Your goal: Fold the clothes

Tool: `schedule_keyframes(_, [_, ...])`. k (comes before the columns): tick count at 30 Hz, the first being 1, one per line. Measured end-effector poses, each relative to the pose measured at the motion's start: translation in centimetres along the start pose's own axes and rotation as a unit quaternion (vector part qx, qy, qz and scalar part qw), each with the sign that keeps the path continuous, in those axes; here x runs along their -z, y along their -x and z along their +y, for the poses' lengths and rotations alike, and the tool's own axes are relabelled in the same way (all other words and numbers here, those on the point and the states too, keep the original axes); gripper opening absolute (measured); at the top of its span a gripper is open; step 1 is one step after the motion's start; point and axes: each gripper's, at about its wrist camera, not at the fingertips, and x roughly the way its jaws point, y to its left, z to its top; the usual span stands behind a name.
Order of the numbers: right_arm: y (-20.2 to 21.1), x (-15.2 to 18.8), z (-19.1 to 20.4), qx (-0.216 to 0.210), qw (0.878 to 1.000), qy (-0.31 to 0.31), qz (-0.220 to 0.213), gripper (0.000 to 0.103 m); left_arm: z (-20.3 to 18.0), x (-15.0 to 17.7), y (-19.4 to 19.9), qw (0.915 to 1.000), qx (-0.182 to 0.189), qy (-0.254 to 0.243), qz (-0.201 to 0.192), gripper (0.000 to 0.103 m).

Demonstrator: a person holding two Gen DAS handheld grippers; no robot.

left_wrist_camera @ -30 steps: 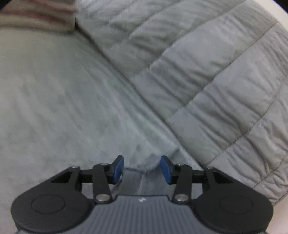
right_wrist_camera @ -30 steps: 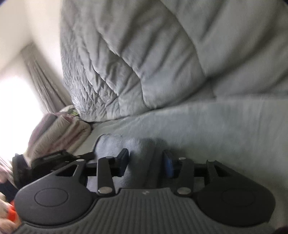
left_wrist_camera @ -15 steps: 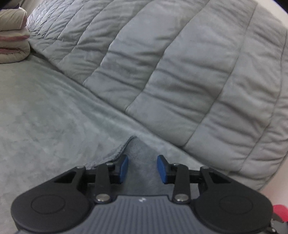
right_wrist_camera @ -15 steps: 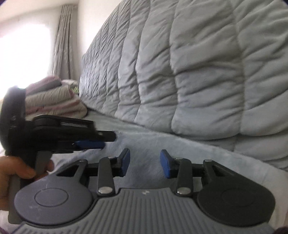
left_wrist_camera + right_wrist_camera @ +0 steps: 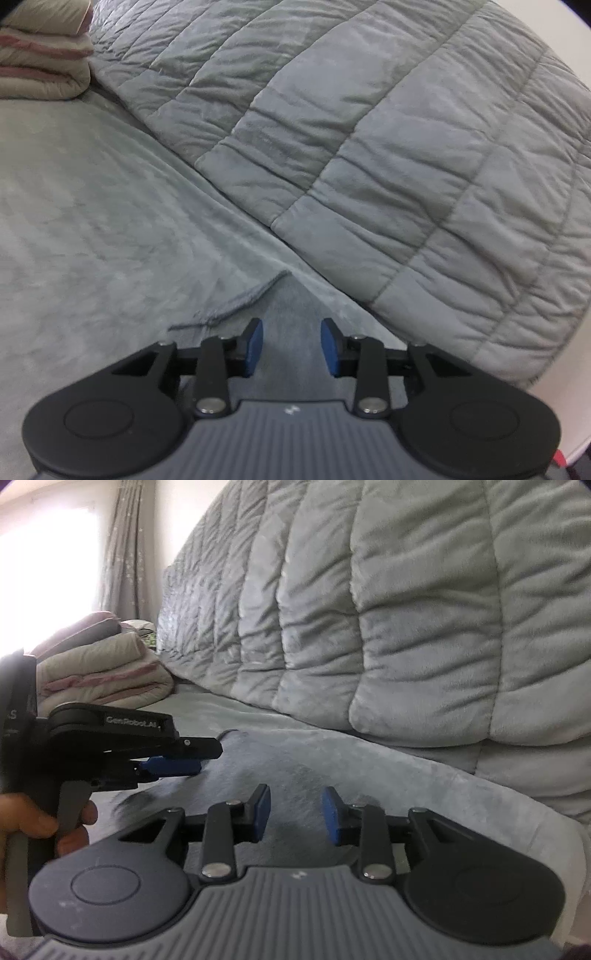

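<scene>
Grey fleece garment [image 5: 288, 325] lies flat on the bed sheet [image 5: 92, 221], its frayed edge just beside the quilted duvet [image 5: 406, 147] — bare sheet spreads away from the duvet. "GenRobot.AI" marks the left gripper [image 5: 173, 766], a hand [image 5: 33, 819] on its trigger. Left gripper [image 5: 291, 345] part-open; right gripper [image 5: 295, 814] closing — fleece lies between both pairs of pads, untouched.

A home bedroom: quilted grey comforter [image 5: 406, 620], folded bedding stack [image 5: 107, 672], curtained bright window [image 5: 122, 546].
</scene>
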Motion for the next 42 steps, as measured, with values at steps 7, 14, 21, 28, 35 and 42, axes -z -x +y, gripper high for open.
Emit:
schedule_keyframes(7, [0.8, 0.9, 1.4, -0.025, 0.999, 0.016, 0.023, 0.033, 1.7, 1.9, 3.4, 0.9999, -0.008, -0.006, 0.008, 0.034])
schedule_keyframes(14, [1.7, 1.7, 1.7, -0.025, 0.998, 0.013, 0.050, 0.037, 2.5, 3.5, 6.0, 0.9994, -0.016, -0.008, 0.031, 0.034])
schedule_keyframes(21, [3.2, 2.2, 2.2, -0.017, 0.997, -0.004, 0.075, 0.038, 1.0, 4.6, 8.8, 0.9959, -0.038, -0.022, 0.079, 0.036])
schedule_keyframes(28, [5.5, 1.4, 2.9, -0.015, 0.996, -0.041, 0.079, 0.047, -1.6, 4.6, 12.7, 0.9906, -0.082, -0.043, 0.100, 0.050])
schedule_keyframes(35, [7.5, 1.0, 3.8, -0.011, 0.994, -0.068, 0.083, 0.054, -3.5, 4.6, 16.0, 0.9839, -0.131, -0.055, 0.108, 0.067])
schedule_keyframes(42, [9.6, 0.7, 4.4, -0.002, 0.991, -0.096, 0.087, 0.067, -5.4, 5.2, 17.9, 0.9768, -0.167, -0.080, 0.108, 0.089])
